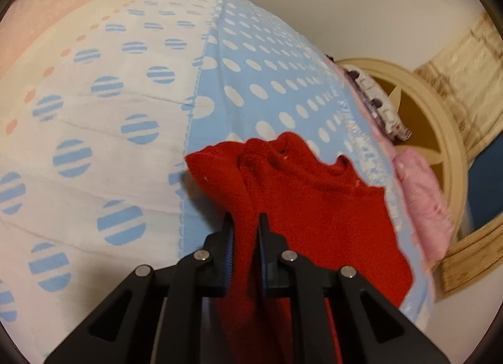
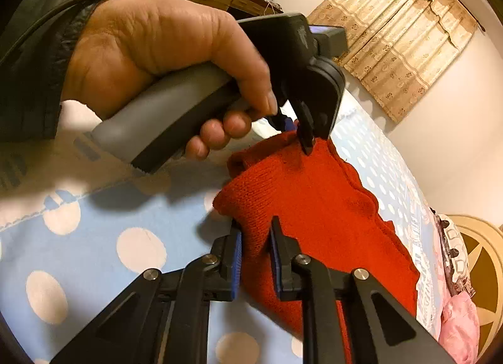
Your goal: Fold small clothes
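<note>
— Across the whole scene, what is seen?
— A bedspread [image 1: 257, 81] is spread out, pale blue with white dots [image 2: 141, 249] on one part and white with striped blue dots on the other. At its far edge a round cream frame [image 1: 440, 131] is seen, with pink cloth [image 1: 421, 188] beside it. A patterned curtain [image 2: 399, 40] is hung on the wall.

— And where is the garment found?
— A red knit [image 1: 314, 200] is laid on the blue part of the bedspread, near its edge, bunched into folds at one end.

— How is it held?
— It is gripped at two places. The left gripper [image 1: 246, 222] is closed on a fold of the knit, fabric being pinched between its blue pads. The right gripper [image 2: 256, 228] is likewise clamped on the knit's near corner. No gap is left beside the cloth in either jaw.

— Is a hand shown?
— In the right wrist view the left hand [image 2: 157, 49] is seen wrapped round a grey handle [image 2: 169, 106], a dark sleeve [image 2: 34, 59] behind it. The left gripper's tips are seen there biting the knit's far edge.
</note>
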Demonstrator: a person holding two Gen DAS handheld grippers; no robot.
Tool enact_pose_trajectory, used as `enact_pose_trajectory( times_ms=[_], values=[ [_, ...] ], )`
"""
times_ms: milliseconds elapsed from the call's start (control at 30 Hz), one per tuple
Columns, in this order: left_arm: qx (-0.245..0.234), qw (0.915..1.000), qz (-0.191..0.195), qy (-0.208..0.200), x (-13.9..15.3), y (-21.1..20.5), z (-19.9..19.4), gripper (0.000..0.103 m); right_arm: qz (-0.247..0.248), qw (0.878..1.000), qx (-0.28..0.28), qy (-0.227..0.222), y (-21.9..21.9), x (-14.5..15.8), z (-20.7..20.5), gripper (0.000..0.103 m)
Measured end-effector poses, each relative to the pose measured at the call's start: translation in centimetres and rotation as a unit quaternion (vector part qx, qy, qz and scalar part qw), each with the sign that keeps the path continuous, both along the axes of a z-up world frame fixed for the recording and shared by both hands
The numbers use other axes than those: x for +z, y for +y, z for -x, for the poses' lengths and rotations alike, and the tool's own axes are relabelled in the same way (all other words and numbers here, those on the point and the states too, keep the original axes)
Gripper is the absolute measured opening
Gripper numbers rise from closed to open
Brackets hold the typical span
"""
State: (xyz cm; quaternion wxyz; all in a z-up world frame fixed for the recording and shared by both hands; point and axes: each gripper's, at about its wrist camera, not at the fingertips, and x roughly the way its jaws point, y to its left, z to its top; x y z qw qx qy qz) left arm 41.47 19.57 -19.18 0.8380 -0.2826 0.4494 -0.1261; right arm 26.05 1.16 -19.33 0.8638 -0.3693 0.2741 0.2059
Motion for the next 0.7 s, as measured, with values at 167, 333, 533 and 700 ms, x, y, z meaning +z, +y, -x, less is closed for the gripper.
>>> enact_pose_trajectory(
  times_ms=[167,333,533,700],
  values=[
    [-0.002,0.9989,0.040,-0.024,1.6,-0.3,0.1,0.013,-0.050,0.999,-0.017,-0.013,-3.0,2.6,0.1,0.013],
    [-0.011,0.9950,0.079,-0.060,3.7,-1.6,-0.4,0.012,-0.089,0.995,-0.039,-0.035,-6.2,5.4,0.0,0.013],
    [-0.025,0.9916,0.093,-0.086,5.6,-4.3,-1.5,0.012,-0.121,0.989,-0.071,-0.052,-10.2,7.2,0.1,0.013],
    [-0.038,0.9888,0.103,-0.102,6.7,-7.0,-2.7,0.012,-0.143,0.983,-0.101,-0.055,-13.4,7.7,0.3,0.012]
  ],
)
